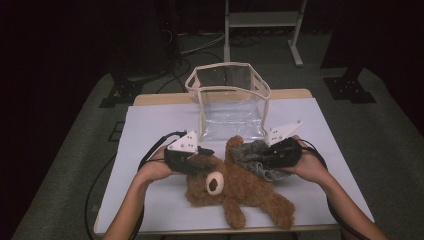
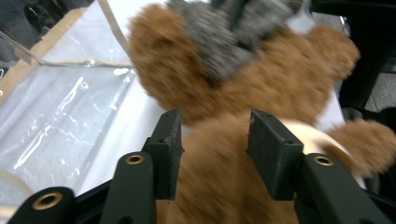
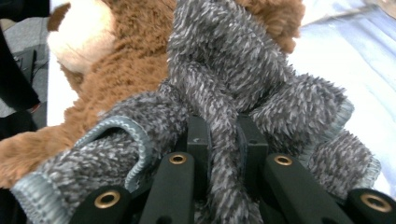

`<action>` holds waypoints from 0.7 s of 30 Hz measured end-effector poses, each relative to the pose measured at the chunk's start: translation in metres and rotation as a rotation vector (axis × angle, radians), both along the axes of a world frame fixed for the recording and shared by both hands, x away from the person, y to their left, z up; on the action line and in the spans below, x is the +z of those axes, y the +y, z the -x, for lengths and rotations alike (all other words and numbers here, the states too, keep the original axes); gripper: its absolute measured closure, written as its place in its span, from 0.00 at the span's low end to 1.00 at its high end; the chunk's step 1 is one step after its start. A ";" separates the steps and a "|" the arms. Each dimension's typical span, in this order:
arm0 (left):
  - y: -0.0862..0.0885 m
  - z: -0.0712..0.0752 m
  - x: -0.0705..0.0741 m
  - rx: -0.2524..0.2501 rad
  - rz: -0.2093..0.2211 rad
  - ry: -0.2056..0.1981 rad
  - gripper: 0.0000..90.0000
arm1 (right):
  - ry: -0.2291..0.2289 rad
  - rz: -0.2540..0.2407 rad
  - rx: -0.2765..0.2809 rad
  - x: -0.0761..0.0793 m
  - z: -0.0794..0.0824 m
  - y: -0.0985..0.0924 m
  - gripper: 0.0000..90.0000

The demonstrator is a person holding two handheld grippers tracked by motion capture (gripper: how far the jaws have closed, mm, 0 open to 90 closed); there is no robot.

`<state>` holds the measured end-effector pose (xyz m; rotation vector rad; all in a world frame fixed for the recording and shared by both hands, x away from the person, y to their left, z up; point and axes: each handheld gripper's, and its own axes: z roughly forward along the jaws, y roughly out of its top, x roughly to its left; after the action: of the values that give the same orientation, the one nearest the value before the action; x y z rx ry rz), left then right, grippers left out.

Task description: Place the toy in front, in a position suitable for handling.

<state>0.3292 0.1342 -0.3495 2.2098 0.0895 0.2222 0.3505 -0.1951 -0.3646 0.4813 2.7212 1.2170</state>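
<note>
On the worktop (image 1: 150, 130), the bear (image 1: 240, 192) lies between both grippers: left gripper (image 2: 212, 140) half-open astride its fur, right gripper (image 3: 223, 135) clamped on its grey cloth (image 3: 243, 79).

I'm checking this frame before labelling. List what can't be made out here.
- High view: the fingers of both grippers, hidden by their bodies and the hands.
- Left gripper view: the teddy bear is blurred; whether the fingers press its fur is unclear.
- Right gripper view: the grey fuzzy garment covers the bear's body.
</note>
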 end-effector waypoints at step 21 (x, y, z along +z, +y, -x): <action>0.011 0.000 -0.024 0.098 0.027 0.032 0.56 | -0.045 0.014 0.094 0.011 0.028 0.032 0.87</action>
<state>0.3296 0.1447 -0.3731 2.1847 0.2176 0.2384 0.3221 -0.1627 -0.3539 0.3243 2.7404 1.2141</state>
